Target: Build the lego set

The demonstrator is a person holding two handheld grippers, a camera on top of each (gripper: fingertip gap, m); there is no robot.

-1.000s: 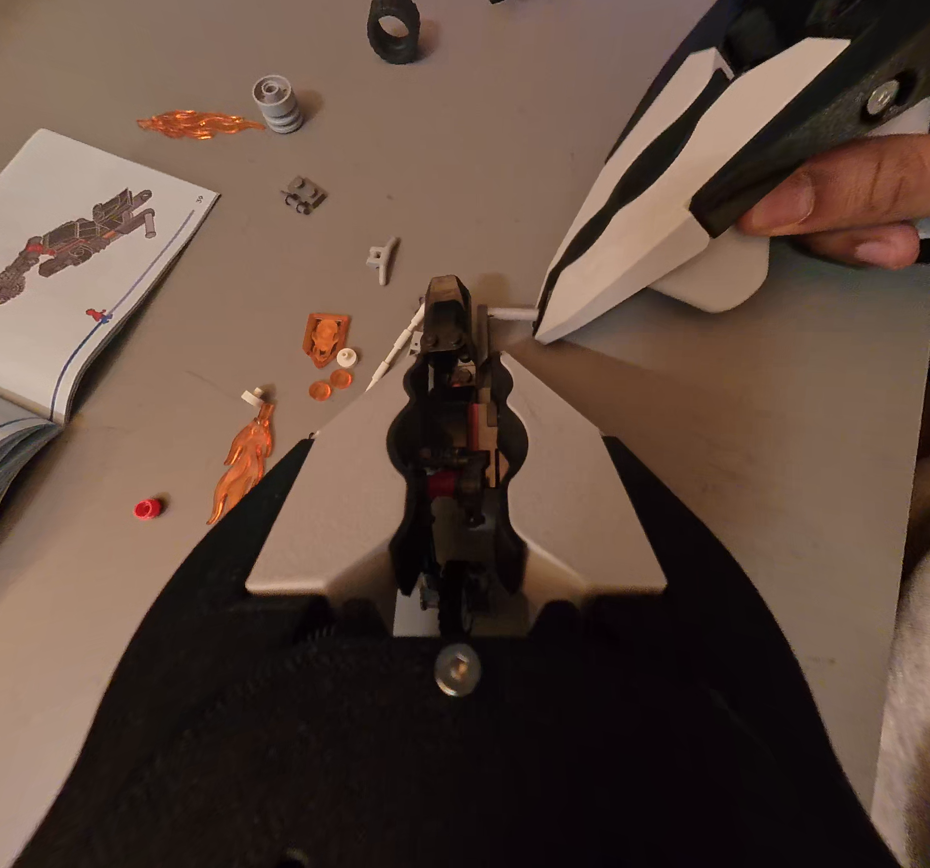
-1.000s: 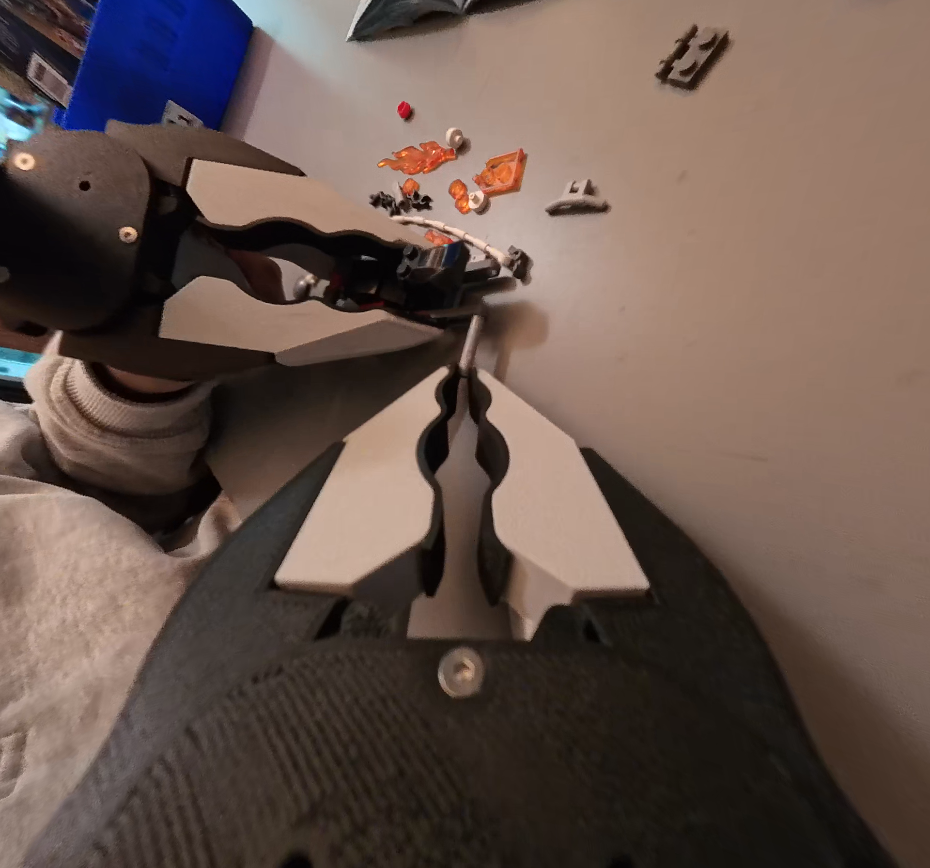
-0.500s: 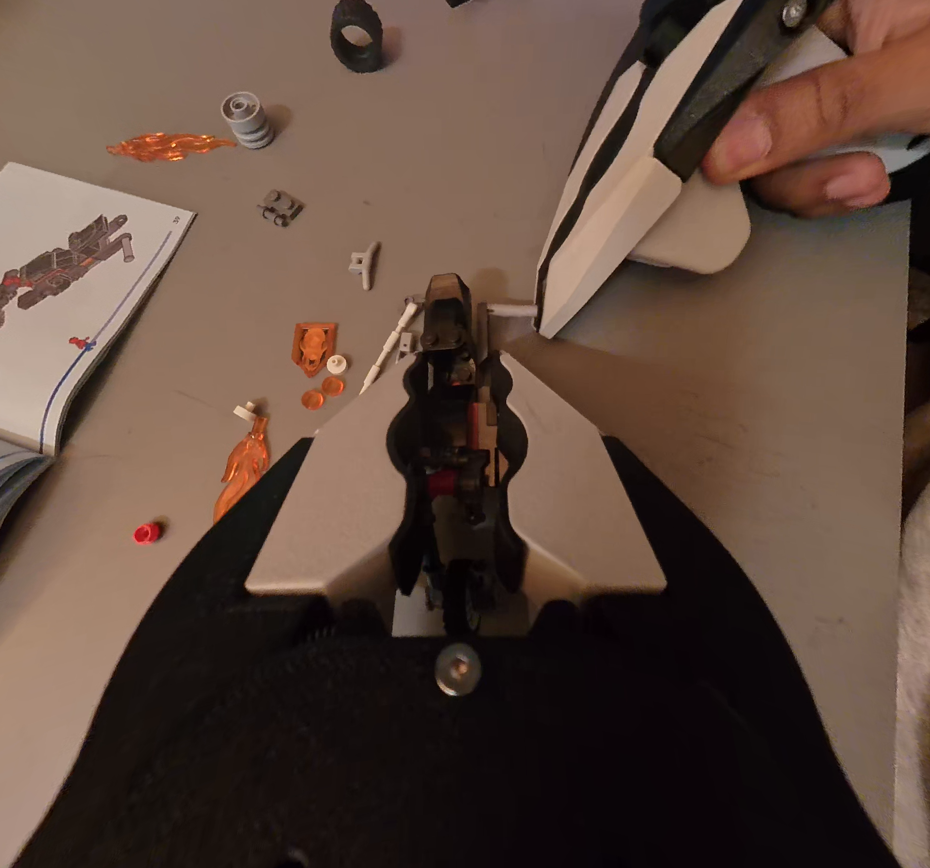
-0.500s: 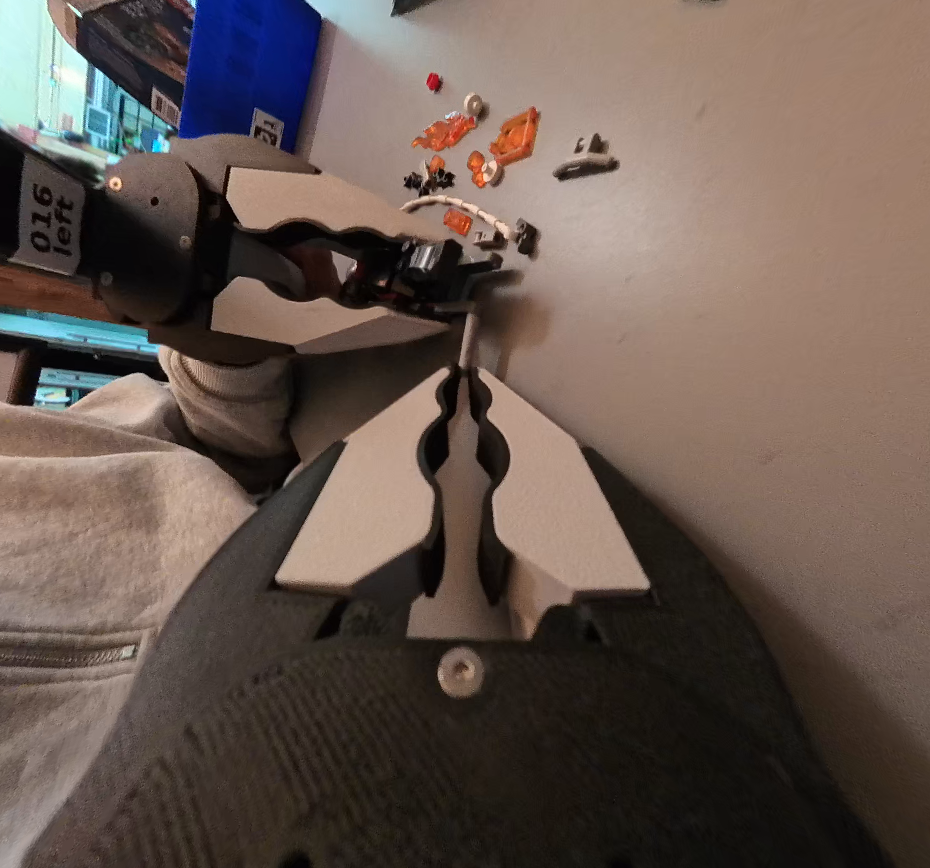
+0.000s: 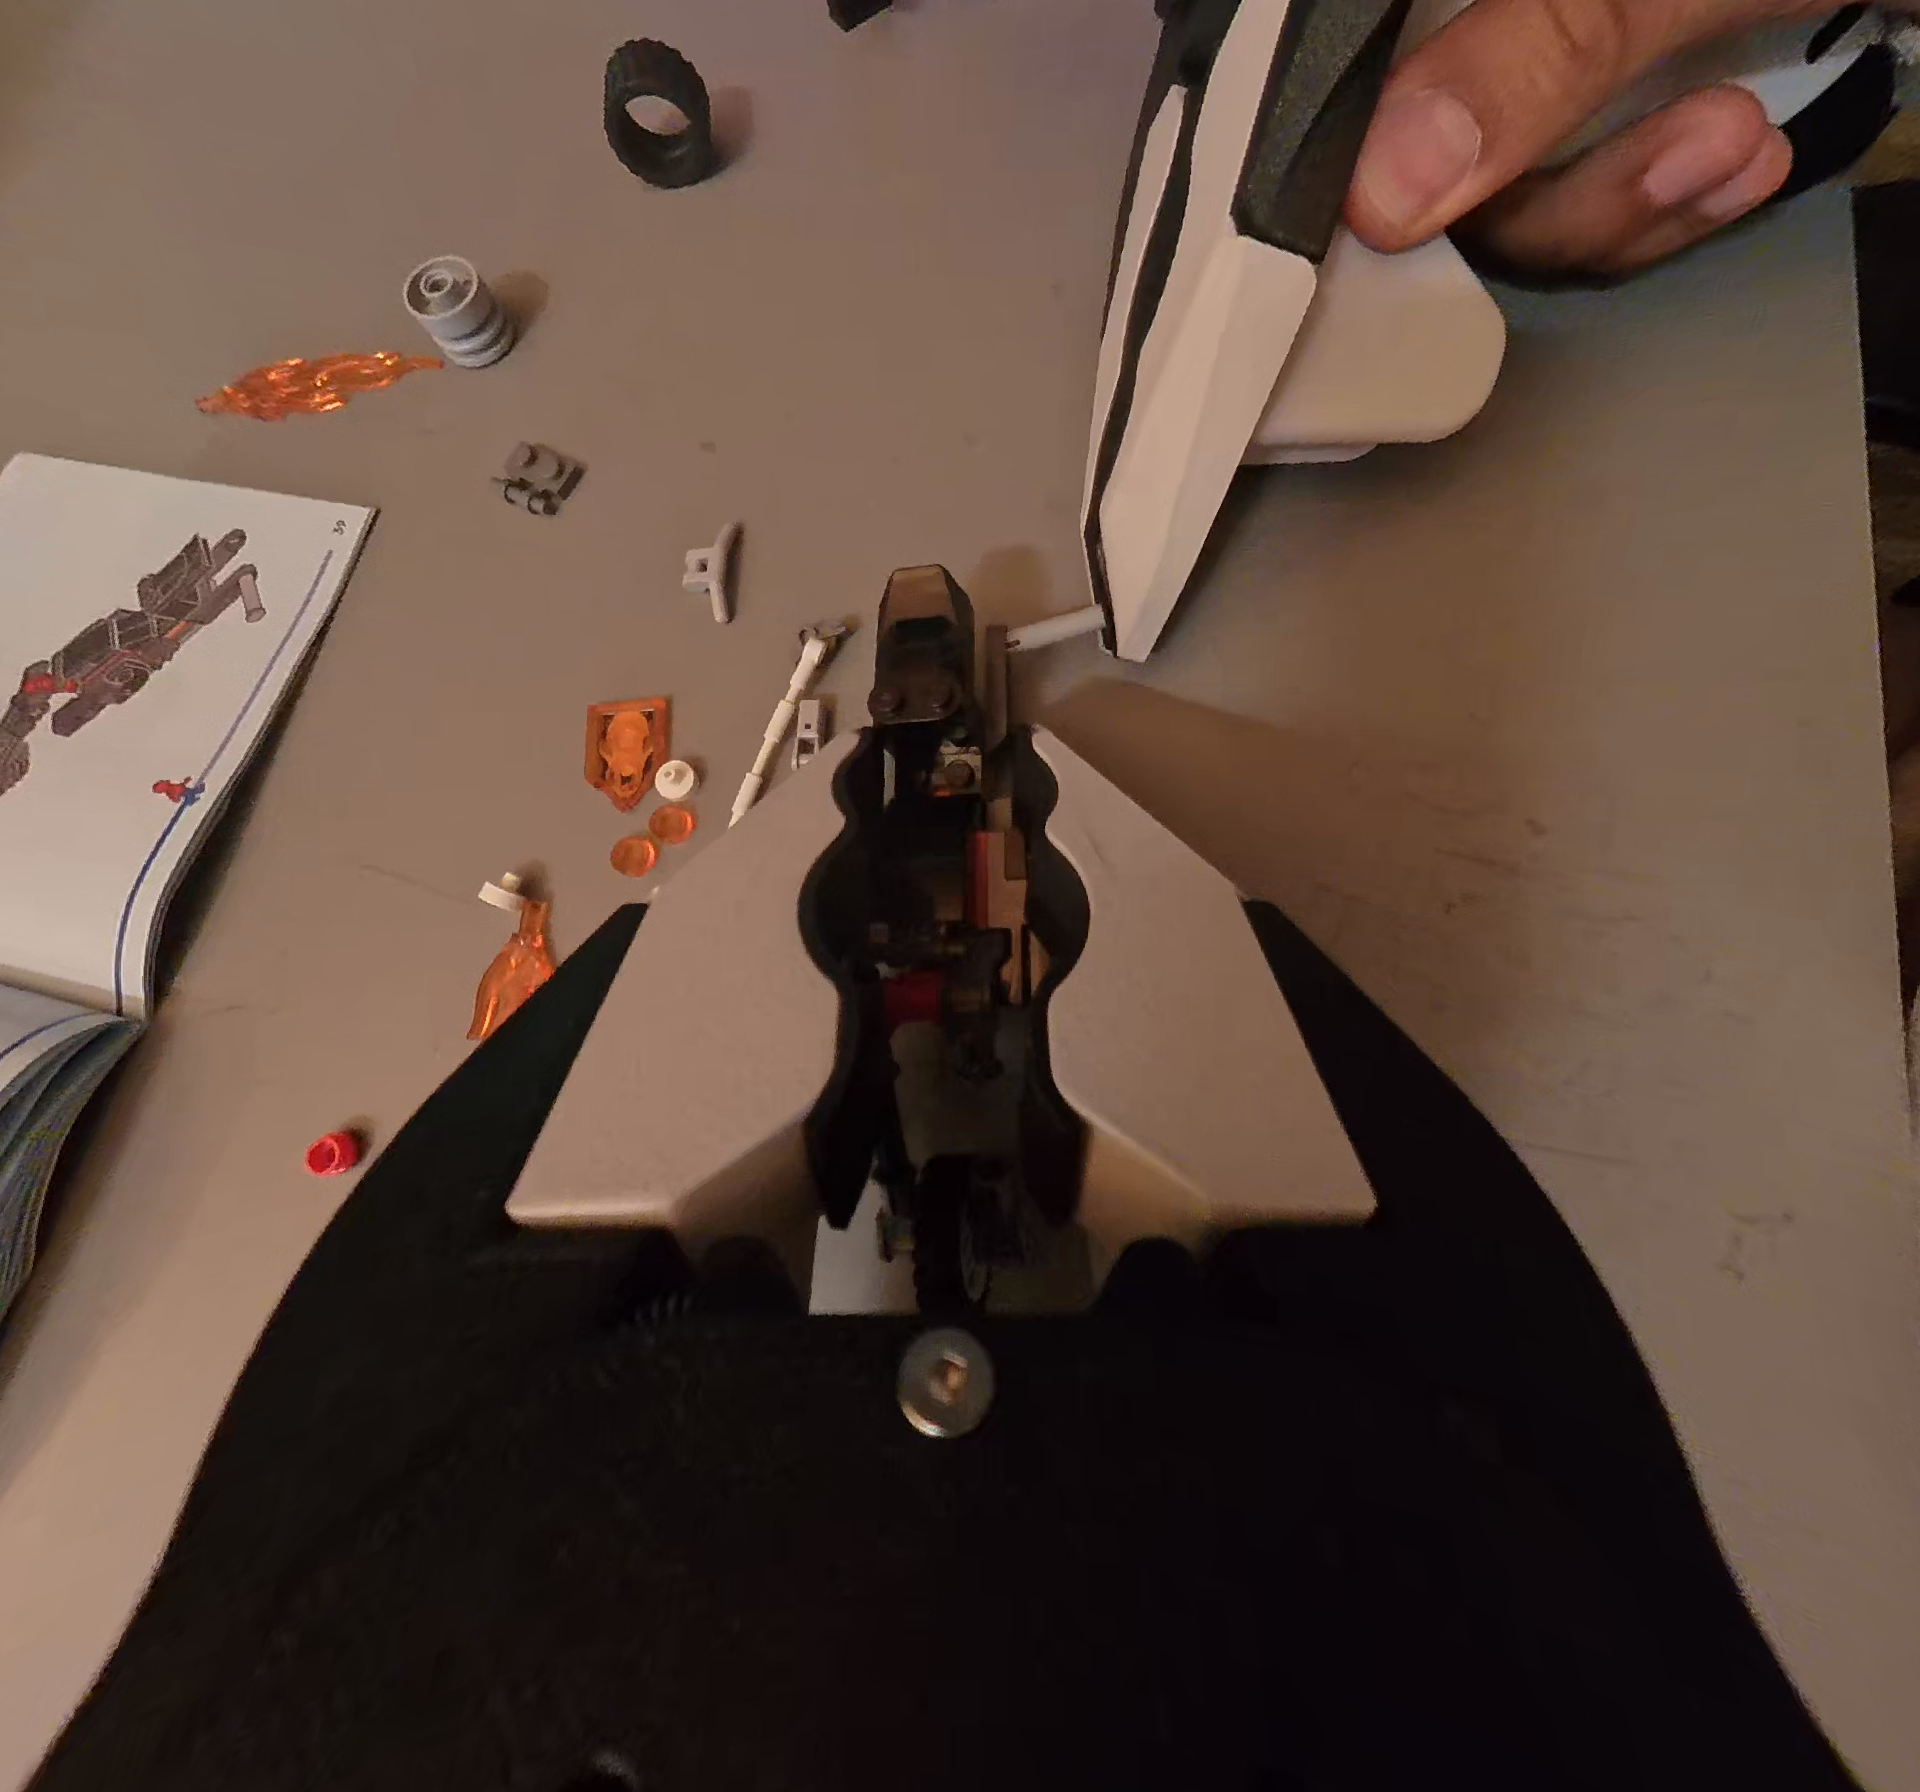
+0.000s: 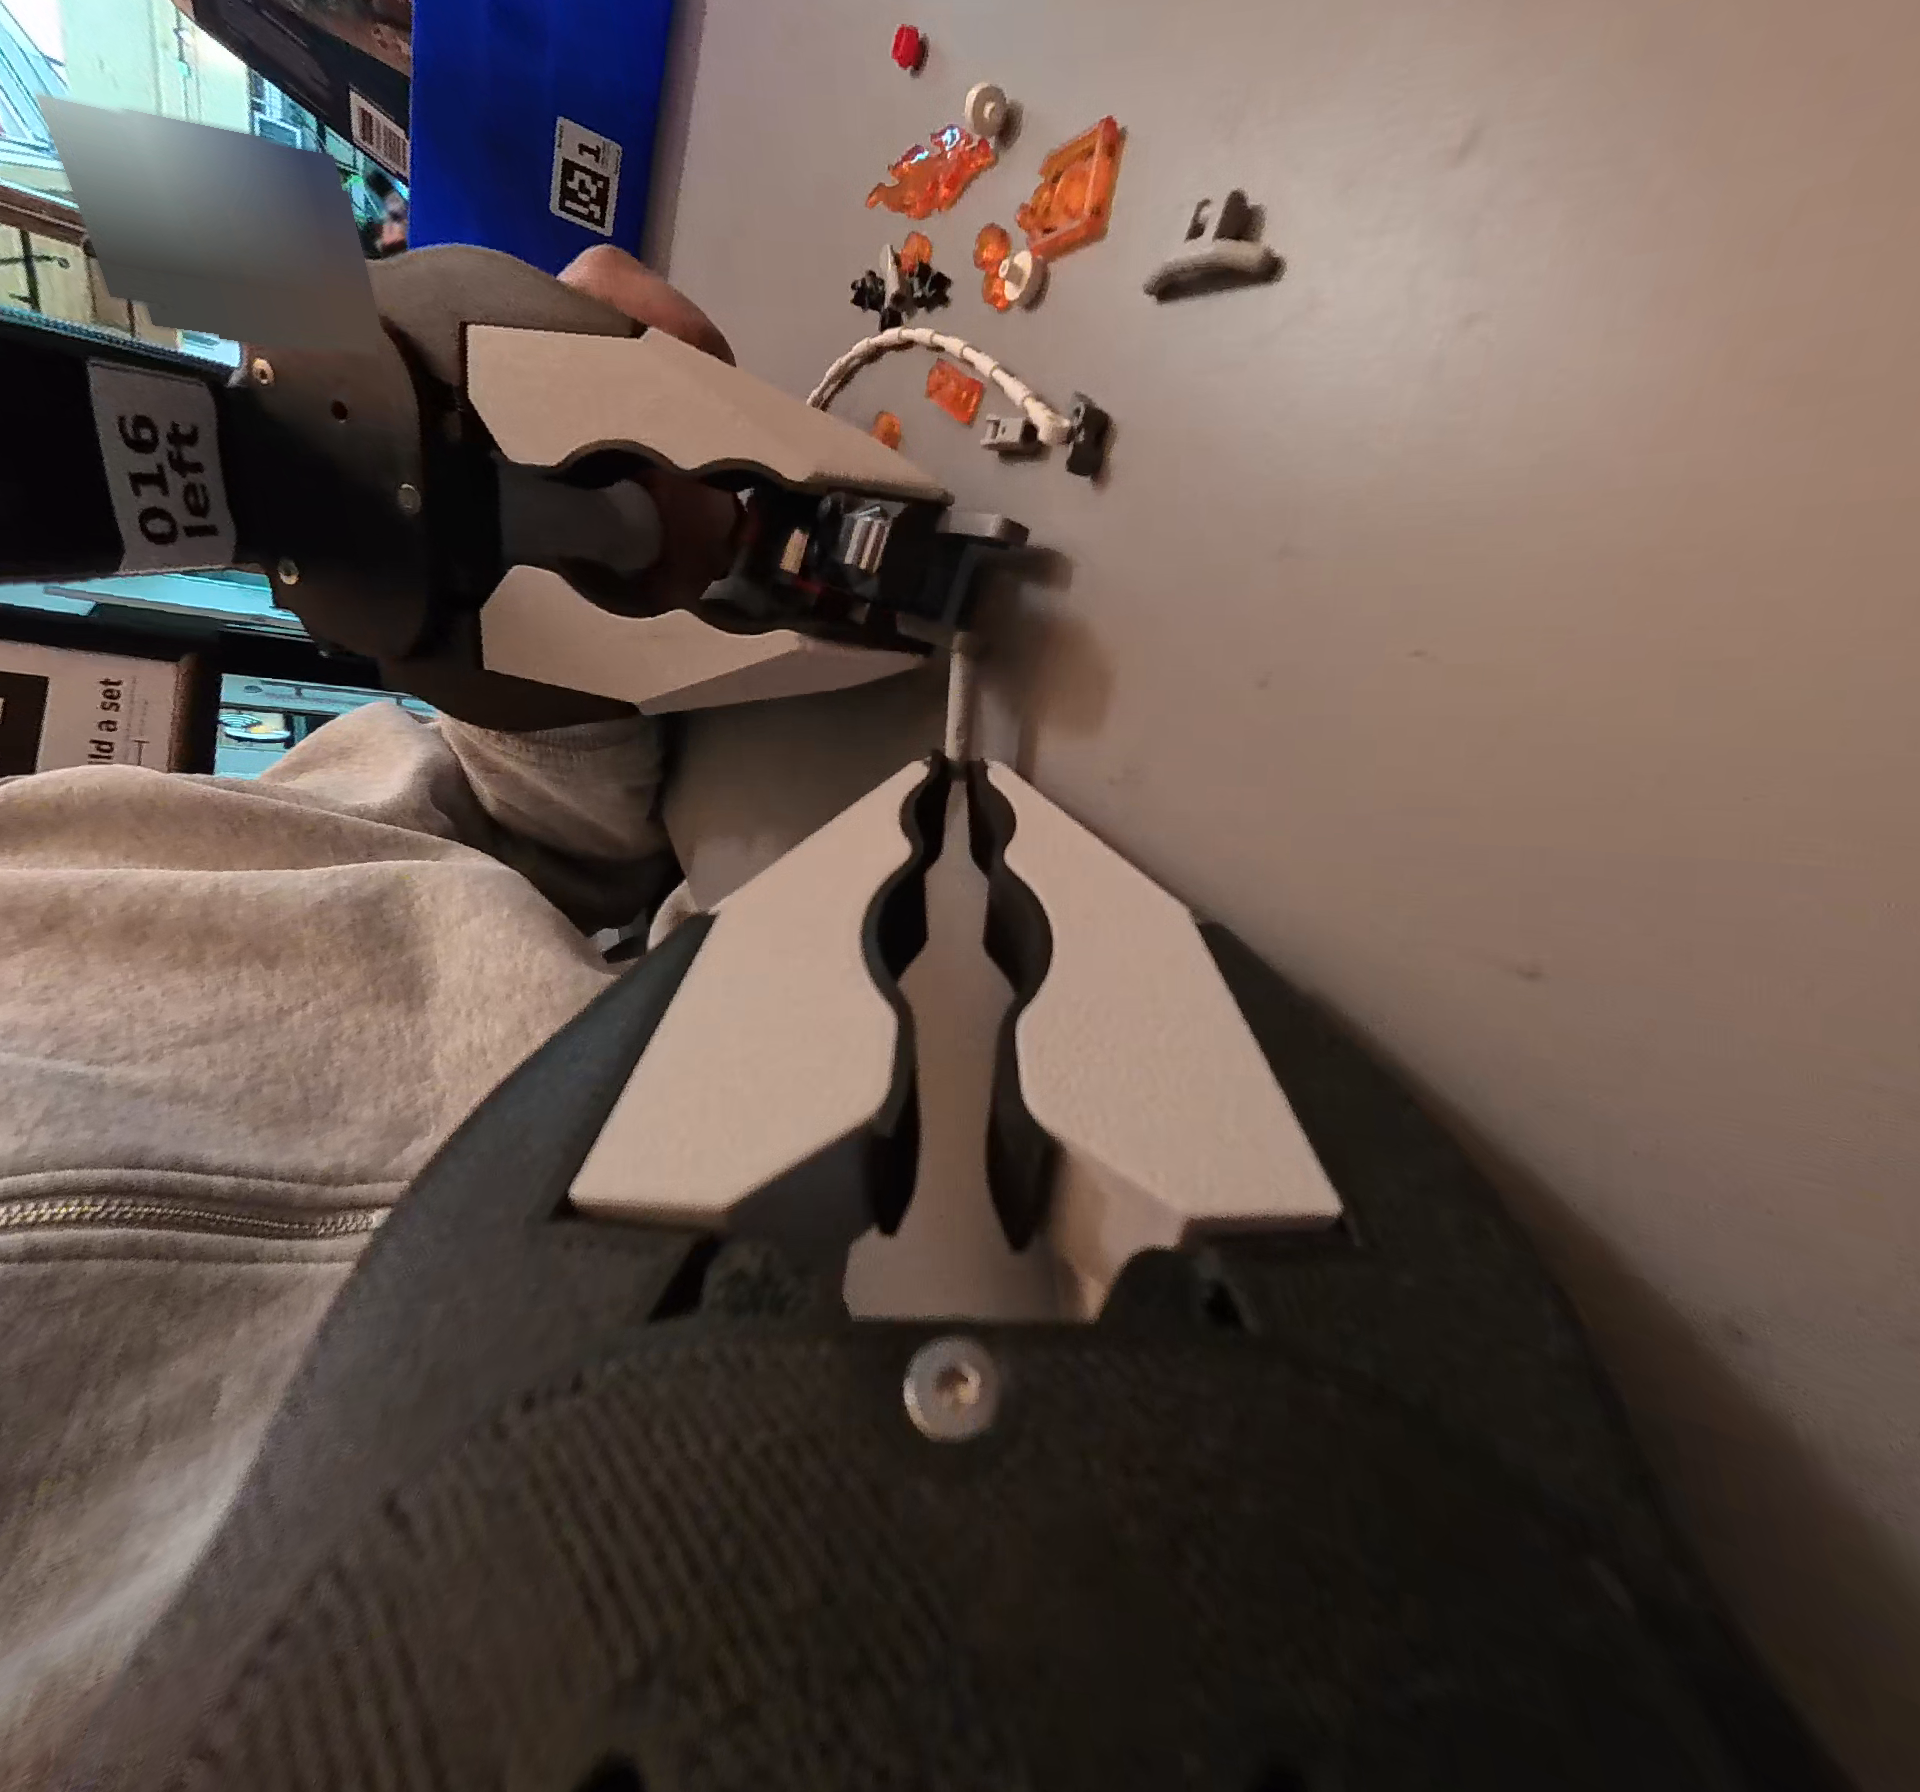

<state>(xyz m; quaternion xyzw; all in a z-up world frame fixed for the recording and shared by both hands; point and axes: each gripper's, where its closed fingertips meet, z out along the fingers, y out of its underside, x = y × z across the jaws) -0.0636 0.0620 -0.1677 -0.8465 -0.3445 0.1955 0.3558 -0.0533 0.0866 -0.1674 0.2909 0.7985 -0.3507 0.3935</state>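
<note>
The jaws of the left gripper [image 5: 940,734] are clamped on a dark motorbike model [image 5: 935,869], which is held just above the worktop [image 5: 1455,911] with its nose pointing forward. The jaws of the right gripper [image 6: 956,771] are pinched on a thin white rod [image 6: 958,703], whose far end is pressed into the right side of the model's front.

Over the last second the right gripper has been swung more upright about the rod, while the rod's tip has stayed at the same socket; the rod is judged to be seating, not yet released.

Beyond the model, loose parts are scattered: a white chain [image 5: 784,719], an orange shield piece [image 5: 623,740], a grey clip [image 5: 715,570], a grey wheel hub [image 5: 457,308] and a black tyre [image 5: 660,113]. An instruction booklet [image 5: 125,703] is lying open at the left.
</note>
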